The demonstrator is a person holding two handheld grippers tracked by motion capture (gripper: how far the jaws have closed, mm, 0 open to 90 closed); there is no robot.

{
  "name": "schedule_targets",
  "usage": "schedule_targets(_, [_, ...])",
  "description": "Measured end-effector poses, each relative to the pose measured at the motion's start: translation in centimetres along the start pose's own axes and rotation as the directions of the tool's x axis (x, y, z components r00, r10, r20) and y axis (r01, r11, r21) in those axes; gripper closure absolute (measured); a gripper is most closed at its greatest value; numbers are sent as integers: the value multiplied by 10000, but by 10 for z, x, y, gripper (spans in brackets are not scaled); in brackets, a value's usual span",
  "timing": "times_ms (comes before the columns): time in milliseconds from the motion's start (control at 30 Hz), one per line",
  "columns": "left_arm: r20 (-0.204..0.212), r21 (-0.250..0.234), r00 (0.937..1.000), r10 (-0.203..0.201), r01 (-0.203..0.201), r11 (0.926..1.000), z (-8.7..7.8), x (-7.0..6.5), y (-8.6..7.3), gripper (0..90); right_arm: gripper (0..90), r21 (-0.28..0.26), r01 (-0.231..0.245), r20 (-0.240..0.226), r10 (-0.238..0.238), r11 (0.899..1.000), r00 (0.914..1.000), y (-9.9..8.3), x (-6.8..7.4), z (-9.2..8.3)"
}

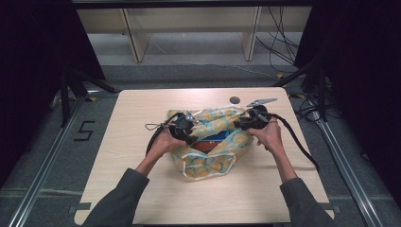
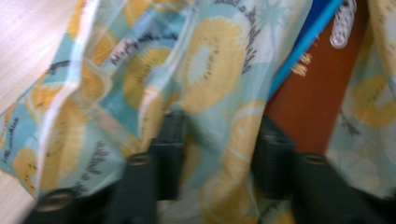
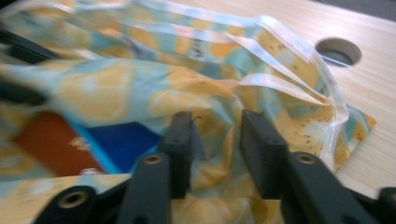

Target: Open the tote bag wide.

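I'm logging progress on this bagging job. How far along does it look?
Done: a red-brown and blue flat item already sits inside the fruit-print fabric bag on the wooden table. In hand: the left gripper and right gripper have fabric between their jaws at opposite sides of the mouth. Left: the mouth gapes open, so closing remains.

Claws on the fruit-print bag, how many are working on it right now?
2. The left claw is at the bag's left side, fabric between its jaws; the right claw is at its right edge, fabric bunched between its jaws too.
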State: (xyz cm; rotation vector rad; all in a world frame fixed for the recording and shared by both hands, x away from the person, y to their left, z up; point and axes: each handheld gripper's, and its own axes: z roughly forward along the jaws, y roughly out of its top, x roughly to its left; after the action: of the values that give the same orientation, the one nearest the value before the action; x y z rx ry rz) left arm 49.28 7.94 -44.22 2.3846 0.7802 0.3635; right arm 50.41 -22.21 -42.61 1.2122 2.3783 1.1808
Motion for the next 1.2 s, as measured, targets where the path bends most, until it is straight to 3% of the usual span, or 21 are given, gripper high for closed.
schedule_targets(67, [0, -51, 9999, -153, 153, 9999, -1, 4, 0, 766, 616, -380, 43, -278, -53, 9993, 9996, 1, 4, -10])
schedule_targets(133, [87, 62, 9995, -316, 316, 9995, 0, 7, 0, 808, 610, -376, 185, -627, -208, 9991, 9978, 1, 14, -18])
schedule_targets(200, [160, 132, 9994, -323, 321, 9994, 0, 9, 1, 828, 597, -264, 646, -680, -662, 9976, 9955, 0, 26, -23])
schedule_targets(233, [101, -80, 9984, -554, 555, 9984, 2, 8, 0, 831, 590, -250, 850, -966, -870, 9961, 9915, -2, 34, -23])
schedule_targets(400, [214, -27, 9971, -730, 731, 9973, 1, 14, 0, 842, 457, 805, 1875, -1652, -1724, 9790, 9711, -15, 63, -12])
schedule_targets(433, [223, -14, 9969, -756, 757, 9971, 0, 16, 1, 841, 396, 1093, 1929, -1668, -1733, 9751, 9706, -20, 65, -4])
schedule_targets(533, [108, -98, 9967, -802, 803, 9967, -2, 20, 3, 839, 347, 1544, 2211, -1242, -2031, 9629, 9713, -27, 68, 6])
schedule_targets(600, [86, -187, 9955, -947, 949, 9953, -2, 24, 4, 839, 345, 1550, 2075, -987, -1938, 9659, 9761, -33, 66, 10])
schedule_targets(667, [48, -284, 9936, -1126, 1127, 9932, -3, 29, 5, 840, 384, 1954, 2296, -782, -2182, 9535, 9728, -39, 64, 9])
schedule_targets(700, [36, -236, 9930, -1183, 1184, 9927, -3, 32, 5, 842, 462, 2204, 2559, -697, -2464, 9413, 9666, -41, 64, 7])
schedule_targets(767, [-92, -318, 9907, -1355, 1351, 9903, -1, 38, 7, 849, 672, 2395, 2801, -791, -2688, 9296, 9599, -50, 65, 3])
schedule_targets(800, [-69, -308, 9892, -1463, 1461, 9888, 0, 41, 8, 851, 749, 2482, 3135, -772, -3038, 9166, 9496, -55, 64, 2])
schedule_targets(867, [-235, -358, 9860, -1648, 1639, 9858, 3, 47, 10, 858, 900, 2911, 3444, -843, -3346, 8925, 9386, -61, 63, 0])
schedule_targets(933, [-231, -360, 9815, -1899, 1890, 9813, 8, 52, 12, 867, 900, 3130, 3396, -830, -3307, 8869, 9401, -66, 60, 0])
schedule_targets(967, [-267, -212, 9824, -1850, 1845, 9826, 9, 54, 15, 867, 900, 3261, 3396, -872, -3297, 8822, 9401, -68, 59, 1])
schedule_targets(1000, [-323, -321, 9796, -1985, 1975, 9798, 11, 57, 18, 867, 900, 3359, 3639, -911, -3546, 8687, 9306, -70, 58, 2])
schedule_targets(1033, [-306, -331, 9784, -2047, 2037, 9785, 13, 60, 21, 868, 900, 3612, 3456, -991, -3328, 8661, 9378, -74, 62, 3])
schedule_targets(1100, [-458, -401, 9740, -2217, 2199, 9747, 15, 65, 23, 867, 900, 3711, 3794, -1272, -3583, 8475, 9249, -79, 63, 4])
schedule_targets(1133, [-441, -405, 9712, -2344, 2327, 9717, 16, 67, 23, 865, 900, 3816, 3661, -1306, -3426, 8487, 9304, -81, 65, 2])
schedule_targets(1167, [-462, -442, 9674, -2491, 2471, 9680, 17, 68, 23, 863, 900, 3797, 3768, -1362, -3519, 8449, 9261, -81, 64, 1])
schedule_targets(1200, [-438, -396, 9684, -2455, 2439, 9690, 17, 67, 22, 857, 900, 3796, 3724, -1297, -3498, 8469, 9278, -81, 65, -2])
